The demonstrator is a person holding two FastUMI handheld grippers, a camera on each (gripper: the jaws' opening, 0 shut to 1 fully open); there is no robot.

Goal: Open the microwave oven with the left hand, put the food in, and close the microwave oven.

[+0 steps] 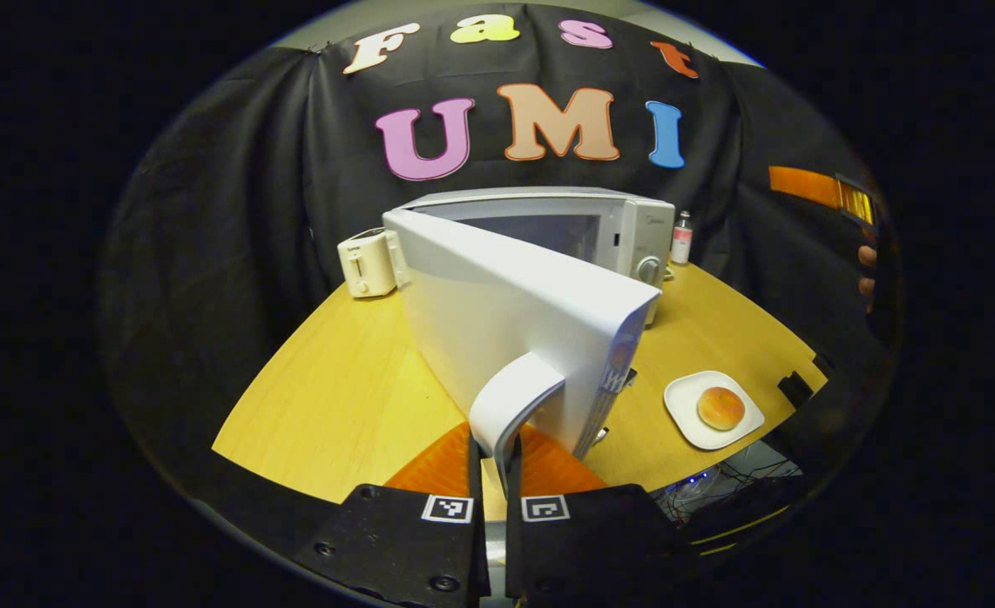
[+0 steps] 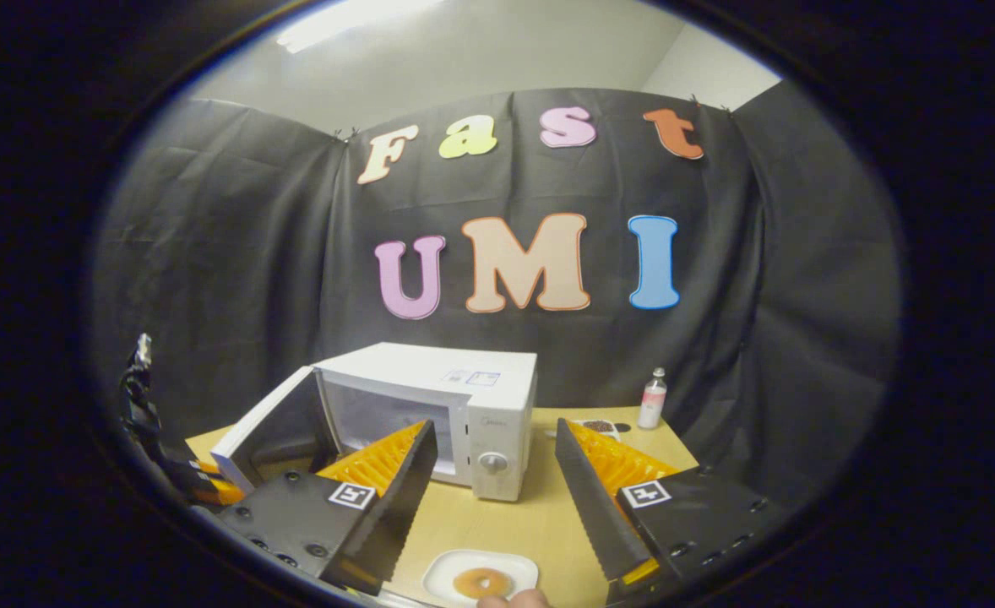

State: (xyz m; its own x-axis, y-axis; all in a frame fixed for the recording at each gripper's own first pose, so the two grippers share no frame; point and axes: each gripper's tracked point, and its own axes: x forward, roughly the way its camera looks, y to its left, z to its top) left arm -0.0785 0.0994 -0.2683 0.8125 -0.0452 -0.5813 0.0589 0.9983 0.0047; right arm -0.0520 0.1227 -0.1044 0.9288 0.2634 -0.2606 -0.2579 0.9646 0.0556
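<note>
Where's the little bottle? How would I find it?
Find the white microwave with its door open on the wooden table. On the side with the knob, near the black cloth, stands the small bottle. It is the one tall, thin thing there, upright, with a pale cap and a pinkish middle; the toaster is on the other side.

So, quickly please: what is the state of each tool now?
Left tool: shut on the microwave door handle.
Right tool: open, holding nothing.

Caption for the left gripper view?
Left gripper shut on the door handle, microwave door swung open; bun waiting on its plate.
</note>
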